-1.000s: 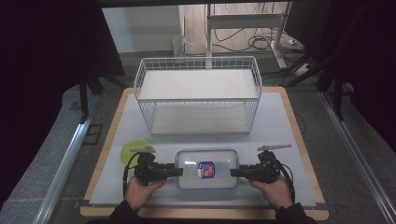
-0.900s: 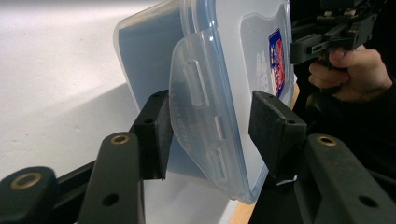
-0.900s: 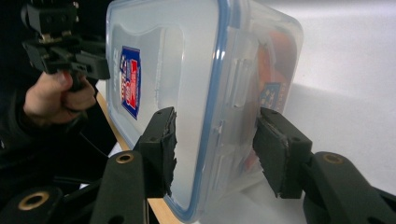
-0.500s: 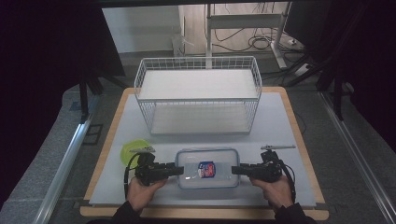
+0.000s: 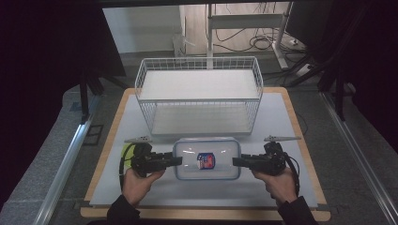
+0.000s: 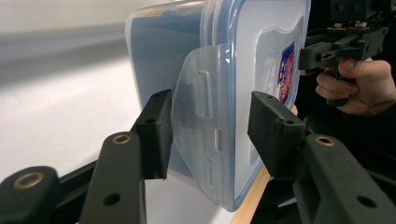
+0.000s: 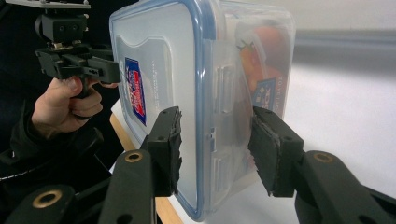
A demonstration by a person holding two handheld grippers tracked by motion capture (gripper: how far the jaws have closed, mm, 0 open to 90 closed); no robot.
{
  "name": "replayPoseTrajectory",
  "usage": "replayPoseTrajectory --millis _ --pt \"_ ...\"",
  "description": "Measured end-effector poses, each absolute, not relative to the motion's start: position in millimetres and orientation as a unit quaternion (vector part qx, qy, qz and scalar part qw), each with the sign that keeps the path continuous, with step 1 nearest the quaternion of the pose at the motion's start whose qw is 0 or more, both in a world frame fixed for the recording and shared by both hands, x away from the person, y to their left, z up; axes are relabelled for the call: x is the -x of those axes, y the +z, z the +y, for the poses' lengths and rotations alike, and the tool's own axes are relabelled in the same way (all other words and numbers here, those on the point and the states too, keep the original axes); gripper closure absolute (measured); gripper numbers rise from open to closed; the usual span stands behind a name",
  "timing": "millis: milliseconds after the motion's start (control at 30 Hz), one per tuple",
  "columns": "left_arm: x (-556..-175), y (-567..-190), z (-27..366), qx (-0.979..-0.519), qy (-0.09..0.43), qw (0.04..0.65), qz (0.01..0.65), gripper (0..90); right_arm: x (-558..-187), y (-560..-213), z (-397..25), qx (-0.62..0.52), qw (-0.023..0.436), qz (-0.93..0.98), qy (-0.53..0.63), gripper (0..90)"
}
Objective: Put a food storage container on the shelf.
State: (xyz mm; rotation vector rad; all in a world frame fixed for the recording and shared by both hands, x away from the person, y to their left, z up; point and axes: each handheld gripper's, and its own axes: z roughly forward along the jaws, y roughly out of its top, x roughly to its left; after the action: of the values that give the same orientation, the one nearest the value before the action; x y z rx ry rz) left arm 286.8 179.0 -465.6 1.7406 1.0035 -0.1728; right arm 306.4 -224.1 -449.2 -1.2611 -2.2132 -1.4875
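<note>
A clear plastic container (image 5: 207,159) with a blue-rimmed lid lies flat at the lower centre of the high view, on the white table (image 5: 291,131), just in front of a white wire basket (image 5: 199,93). Its long axis runs left to right across the frame, so each short end faces one gripper. The left gripper (image 5: 176,161) reaches in from the lower left, the right gripper (image 5: 236,162) from the lower right, both equally near. Each gripper's jaws are spread, straddling a short-end latch flap (image 6: 201,121) without squeezing it. The coming grip likely depends on both closing along this same axis.
</note>
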Motion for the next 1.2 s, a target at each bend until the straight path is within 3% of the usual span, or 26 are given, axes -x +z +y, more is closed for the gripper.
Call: replayPoseTrajectory --millis 1200 --pt "-339 -368 196 -0.727 -0.036 0.549 0.411 51.6 -365 -365 -208 0.396 0.079 -0.742 -0.535 55.0"
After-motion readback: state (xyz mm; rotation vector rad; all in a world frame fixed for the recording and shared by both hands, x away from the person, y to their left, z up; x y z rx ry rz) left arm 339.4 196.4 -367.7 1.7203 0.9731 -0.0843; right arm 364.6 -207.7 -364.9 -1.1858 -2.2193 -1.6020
